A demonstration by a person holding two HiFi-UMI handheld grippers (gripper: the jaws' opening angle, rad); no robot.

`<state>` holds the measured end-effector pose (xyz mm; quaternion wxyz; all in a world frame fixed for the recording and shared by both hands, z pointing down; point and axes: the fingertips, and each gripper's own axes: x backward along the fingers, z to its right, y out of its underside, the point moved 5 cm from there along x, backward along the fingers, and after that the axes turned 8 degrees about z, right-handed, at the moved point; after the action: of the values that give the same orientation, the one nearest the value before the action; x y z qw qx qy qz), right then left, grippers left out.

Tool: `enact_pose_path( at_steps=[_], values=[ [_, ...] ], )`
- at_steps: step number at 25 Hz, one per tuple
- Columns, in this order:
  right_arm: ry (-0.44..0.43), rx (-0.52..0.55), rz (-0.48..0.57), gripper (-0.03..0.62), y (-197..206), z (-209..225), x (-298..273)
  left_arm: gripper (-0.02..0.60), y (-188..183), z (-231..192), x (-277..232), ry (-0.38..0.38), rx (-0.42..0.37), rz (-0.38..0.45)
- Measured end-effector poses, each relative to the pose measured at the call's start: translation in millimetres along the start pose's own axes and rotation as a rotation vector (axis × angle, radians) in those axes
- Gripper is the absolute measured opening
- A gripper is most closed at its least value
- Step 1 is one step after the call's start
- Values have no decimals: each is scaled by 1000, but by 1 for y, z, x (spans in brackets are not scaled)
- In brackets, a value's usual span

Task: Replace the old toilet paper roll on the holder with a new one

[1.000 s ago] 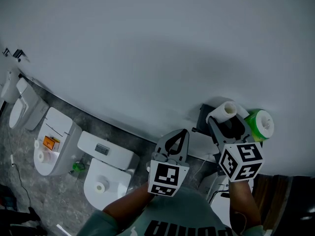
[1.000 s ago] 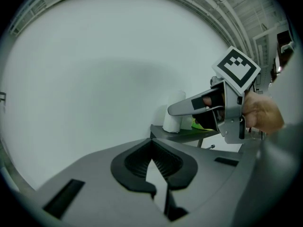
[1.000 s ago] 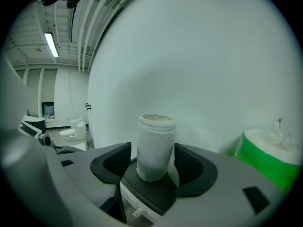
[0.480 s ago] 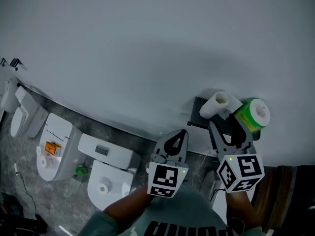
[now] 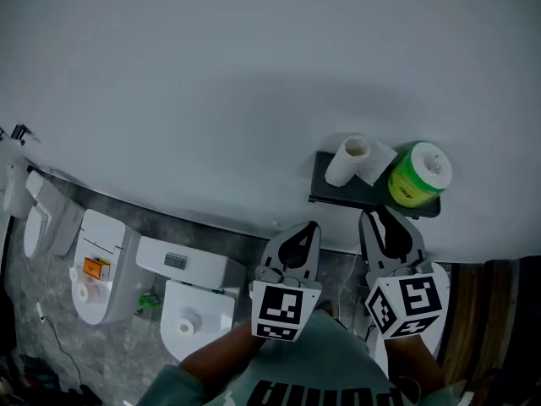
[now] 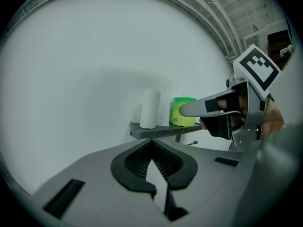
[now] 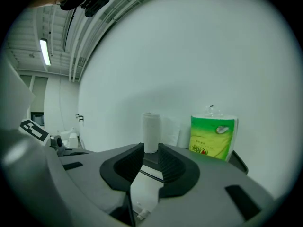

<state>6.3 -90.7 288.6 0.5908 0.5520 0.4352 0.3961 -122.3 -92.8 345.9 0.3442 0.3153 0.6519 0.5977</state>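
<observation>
White roll (image 5: 347, 161): we see it upright at the left end of the dark shelf (image 5: 365, 194) on the wall.
Green pack (image 5: 417, 174): wrapped roll on the same shelf, just beside the white one.
Left gripper (image 6: 151, 142): we read the fingers as together with nothing in them, below the shelf.
Right gripper (image 7: 150, 148): fingers have just been closing and a narrow gap remains, nothing between them. We see the white roll through the gap, farther off.
</observation>
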Motion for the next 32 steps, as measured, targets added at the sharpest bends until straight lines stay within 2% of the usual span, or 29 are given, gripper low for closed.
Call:
enact_pose_path(
  at_steps=[4, 7, 16, 25, 32],
  values=[
    [31, -13, 11, 43, 6, 6, 13, 6, 0, 9, 0, 18, -10, -1],
    [50, -25, 23, 12, 9, 10, 24, 6, 0, 17, 0, 40, -20, -5],
    [96, -40, 30, 9, 21, 22, 57, 6, 3, 51, -8, 121, -36, -15],
    [180, -48, 30, 9, 28, 52, 82, 6, 4, 83, -20, 195, -52, -24],
    [192, -51, 24, 33, 29, 73, 88, 6, -1, 102, -29, 211, -66, -20]
  ],
)
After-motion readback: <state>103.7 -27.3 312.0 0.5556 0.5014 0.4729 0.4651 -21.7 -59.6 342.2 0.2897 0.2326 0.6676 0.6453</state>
